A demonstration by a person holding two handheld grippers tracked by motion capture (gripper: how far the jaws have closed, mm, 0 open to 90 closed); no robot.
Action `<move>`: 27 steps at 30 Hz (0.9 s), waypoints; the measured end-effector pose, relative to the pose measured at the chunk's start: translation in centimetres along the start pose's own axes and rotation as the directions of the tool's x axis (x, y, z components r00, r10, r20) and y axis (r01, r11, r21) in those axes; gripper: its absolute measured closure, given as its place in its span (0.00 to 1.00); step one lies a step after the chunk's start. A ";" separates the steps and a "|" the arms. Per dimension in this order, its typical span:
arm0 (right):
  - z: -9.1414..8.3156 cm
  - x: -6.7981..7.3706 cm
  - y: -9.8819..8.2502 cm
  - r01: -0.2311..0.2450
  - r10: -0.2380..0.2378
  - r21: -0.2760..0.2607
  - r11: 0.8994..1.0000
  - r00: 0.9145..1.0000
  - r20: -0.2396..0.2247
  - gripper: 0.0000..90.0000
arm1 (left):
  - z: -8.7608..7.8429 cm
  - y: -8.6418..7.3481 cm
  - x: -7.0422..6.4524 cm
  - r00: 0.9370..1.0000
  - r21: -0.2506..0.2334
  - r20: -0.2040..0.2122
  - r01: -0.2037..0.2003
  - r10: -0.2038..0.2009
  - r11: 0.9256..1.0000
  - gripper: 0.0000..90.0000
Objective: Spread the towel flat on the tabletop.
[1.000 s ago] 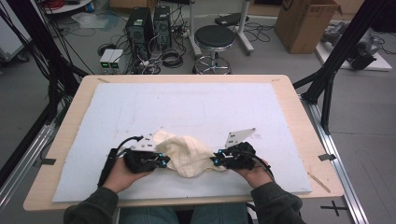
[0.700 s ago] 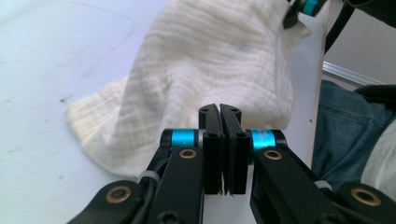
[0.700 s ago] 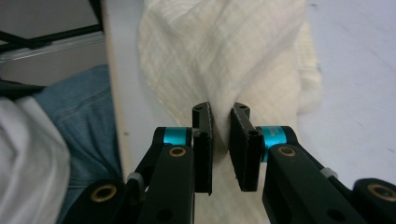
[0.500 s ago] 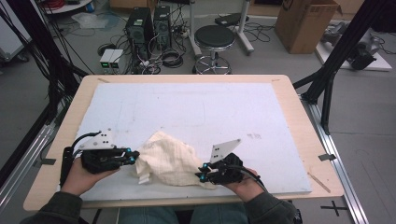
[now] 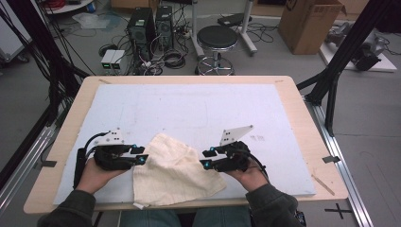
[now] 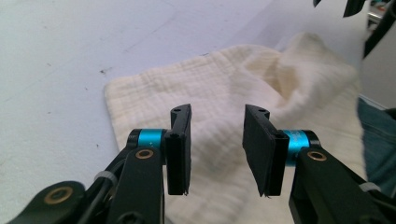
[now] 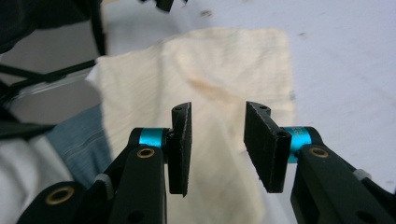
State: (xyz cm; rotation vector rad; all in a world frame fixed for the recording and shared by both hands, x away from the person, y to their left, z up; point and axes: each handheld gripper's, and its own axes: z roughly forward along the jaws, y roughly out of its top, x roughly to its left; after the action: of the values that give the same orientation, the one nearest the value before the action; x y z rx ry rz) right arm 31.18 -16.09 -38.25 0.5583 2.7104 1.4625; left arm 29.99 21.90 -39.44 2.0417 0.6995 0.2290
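A cream cloth point(image 5: 172, 171) lies spread on the white mat near the table's front edge, with one raised fold at its far side point(image 6: 308, 65). My left gripper point(image 5: 140, 155) sits at the cloth's left edge, open, nothing between its jaws. In the left gripper view the cloth point(image 6: 219, 93) lies under and beyond the open gripper point(image 6: 217, 149). At the cloth's right edge my right gripper point(image 5: 206, 158) is open too. The right gripper view shows the cloth point(image 7: 210, 79) flat below the gripper point(image 7: 217, 147), its near corner hanging over the table edge.
The white mat point(image 5: 189, 109) covers most of the wooden table point(image 5: 302, 118). The person's jeans point(image 7: 79, 140) show past the front edge. Beyond the table stand a stool point(image 5: 217, 38), computer towers point(image 5: 151, 23) and a cardboard box point(image 5: 309, 21).
The bunched cloth has been pulled out and laid flat. Both grippers have let go of it and now stand open at its left and right edges.
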 end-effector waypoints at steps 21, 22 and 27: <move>6.5 -5.0 -0.9 -0.140 0.136 0.183 0.973 0.990 0.035 0.94 | 6.0 -0.5 2.2 0.989 0.190 -0.146 0.032 -0.004 0.981 0.98; 6.2 -5.0 -0.8 -0.142 0.135 0.175 0.974 0.990 0.048 0.94 | 6.0 -0.4 2.1 0.989 0.182 -0.145 0.033 -0.006 0.983 0.98; 3.7 -4.5 1.1 -0.079 0.058 0.176 0.981 0.991 0.124 0.94 | 5.9 0.7 1.8 0.989 0.097 -0.148 0.041 -0.027 0.994 0.99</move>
State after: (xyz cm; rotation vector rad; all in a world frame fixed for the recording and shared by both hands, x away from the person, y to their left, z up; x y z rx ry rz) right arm 36.35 -13.96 -40.11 0.7277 2.7716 1.1609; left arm 34.16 18.39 -42.29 2.1219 0.8509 0.3322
